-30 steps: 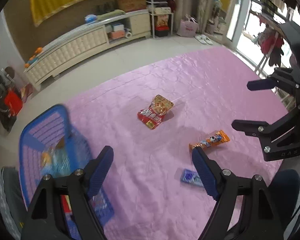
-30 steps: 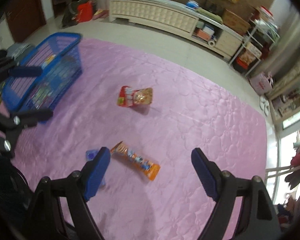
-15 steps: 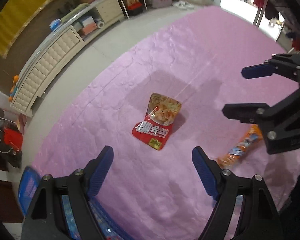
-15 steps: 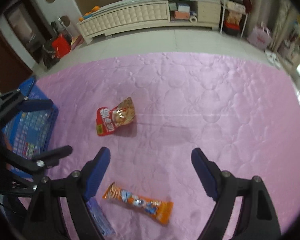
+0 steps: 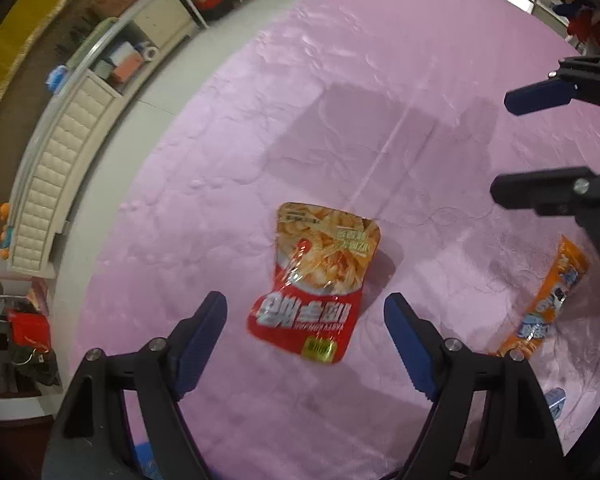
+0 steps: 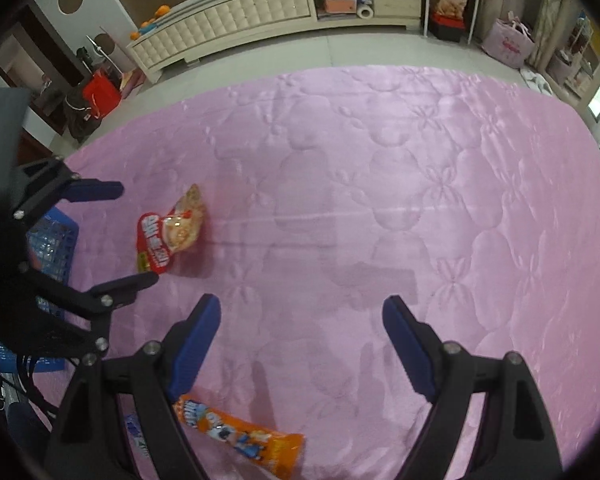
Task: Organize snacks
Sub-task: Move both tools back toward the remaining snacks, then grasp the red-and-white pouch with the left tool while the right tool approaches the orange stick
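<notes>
1. Hovering over the pink quilt (image 5: 380, 60), both grippers are lining up pickups; no snack is held yet, I judge.
2. Left gripper (image 5: 305, 326) has its fingers spread, with the red noodle packet (image 5: 320, 284) lying flat between and just beyond the tips, untouched.
3. Right gripper (image 6: 301, 330), fingers also spread and empty, hangs over the orange snack bar (image 6: 240, 438), which lies near its left finger.
4. Next comes lowering, pinching, then carrying to the blue basket (image 6: 54, 246) at the left.

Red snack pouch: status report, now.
Left claw open, empty, above red snack pouch. Right claw open, empty, orange snack bar beneath. Pouch flat on pink quilt. Nothing in the way.
</notes>
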Demonstrator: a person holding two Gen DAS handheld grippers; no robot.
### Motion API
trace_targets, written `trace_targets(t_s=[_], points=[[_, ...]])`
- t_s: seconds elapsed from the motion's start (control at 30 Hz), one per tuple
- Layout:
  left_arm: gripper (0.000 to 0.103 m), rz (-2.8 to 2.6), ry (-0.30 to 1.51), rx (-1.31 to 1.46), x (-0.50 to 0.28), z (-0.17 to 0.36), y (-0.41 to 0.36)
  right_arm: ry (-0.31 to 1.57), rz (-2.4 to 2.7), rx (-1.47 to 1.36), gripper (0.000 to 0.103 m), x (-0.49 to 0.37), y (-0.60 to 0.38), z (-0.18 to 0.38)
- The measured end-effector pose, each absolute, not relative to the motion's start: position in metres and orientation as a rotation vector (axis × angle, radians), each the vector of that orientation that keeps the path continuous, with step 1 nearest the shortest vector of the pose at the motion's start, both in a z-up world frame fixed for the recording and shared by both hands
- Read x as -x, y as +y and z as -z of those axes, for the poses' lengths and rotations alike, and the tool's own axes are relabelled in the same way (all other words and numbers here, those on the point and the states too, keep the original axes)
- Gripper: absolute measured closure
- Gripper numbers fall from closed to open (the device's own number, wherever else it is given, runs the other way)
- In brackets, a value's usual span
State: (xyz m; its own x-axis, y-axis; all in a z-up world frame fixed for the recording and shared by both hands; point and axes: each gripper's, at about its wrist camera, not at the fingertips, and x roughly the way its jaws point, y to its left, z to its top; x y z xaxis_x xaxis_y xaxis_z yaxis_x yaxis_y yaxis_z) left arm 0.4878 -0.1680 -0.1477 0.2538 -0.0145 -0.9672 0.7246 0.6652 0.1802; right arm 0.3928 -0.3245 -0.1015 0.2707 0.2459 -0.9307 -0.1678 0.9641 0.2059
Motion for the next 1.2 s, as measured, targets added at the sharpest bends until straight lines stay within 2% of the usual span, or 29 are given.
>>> trace_targets(t_s=[0.17, 0.4, 0.5, 0.53, 0.57, 0.8, 0.87, 1.0, 1.2], points=[[0.024, 0.579, 1.261, -0.721, -0.499, 0.161, -0.176, 1.286, -0.256, -0.108, 0.017, -0.395, -0.336, 0.108], [0.025, 0.617, 1.364, -0.504, -0.509, 0.166, -0.160, 1.282, -0.285, -0.133, 0.017, -0.390, -0.345, 0.108], [0.037, 0.636, 1.366, -0.519, -0.503, 0.161, -0.162, 1.293, -0.293, -0.129, 0.017, -0.389, -0.342, 0.111], [0.048, 0.640, 1.367, -0.519, -0.500, 0.160, -0.163, 1.296, -0.294, -0.129, 0.017, -0.390, -0.341, 0.113], [0.053, 0.642, 1.368, -0.515, -0.496, 0.157, -0.164, 1.301, -0.294, -0.133, 0.017, -0.391, -0.343, 0.114], [0.062, 0.582, 1.358, -0.476, -0.472, 0.154, -0.169, 1.295, -0.318, -0.149, 0.017, -0.389, -0.335, 0.110], [0.071, 0.565, 1.349, -0.484, -0.460, 0.152, -0.173, 1.288, -0.323, -0.141, 0.017, -0.386, -0.334, 0.109], [0.073, 0.474, 1.293, -0.539, -0.428, 0.147, -0.190, 1.299, -0.324, -0.115, 0.017, -0.382, -0.329, 0.111], [0.073, 0.418, 1.282, -0.475, -0.392, 0.125, -0.180, 1.274, -0.331, -0.044, 0.017, -0.372, -0.320, 0.103]])
